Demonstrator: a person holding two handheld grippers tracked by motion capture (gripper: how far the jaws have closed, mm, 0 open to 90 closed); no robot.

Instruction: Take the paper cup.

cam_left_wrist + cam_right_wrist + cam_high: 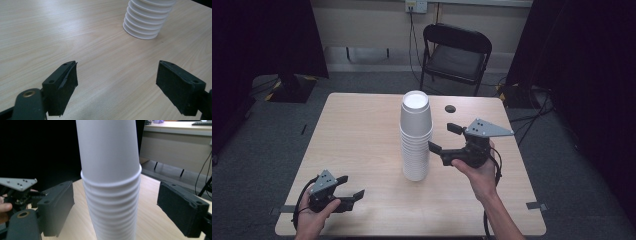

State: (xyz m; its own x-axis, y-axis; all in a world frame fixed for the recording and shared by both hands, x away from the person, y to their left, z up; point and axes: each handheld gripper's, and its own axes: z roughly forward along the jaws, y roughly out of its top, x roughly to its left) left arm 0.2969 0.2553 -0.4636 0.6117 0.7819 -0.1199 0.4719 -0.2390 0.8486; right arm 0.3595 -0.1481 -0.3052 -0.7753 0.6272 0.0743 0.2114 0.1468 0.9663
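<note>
A tall stack of white cups (416,137) stands upside down near the middle of the wooden table (362,130). My right gripper (446,136) is held just right of the stack at mid height, jaws open and pointing at it. In the right gripper view the stack (111,185) rises between the two spread jaws without touching them. My left gripper (351,188) rests low at the table's front left, open and holding nothing. Its view shows the ribbed foot of the stack (146,20) some way ahead.
A black folding chair (455,55) stands behind the table. A small dark round hole (450,108) sits in the tabletop behind the stack. Dark curtains hang at both sides, and cables run over the grey carpet.
</note>
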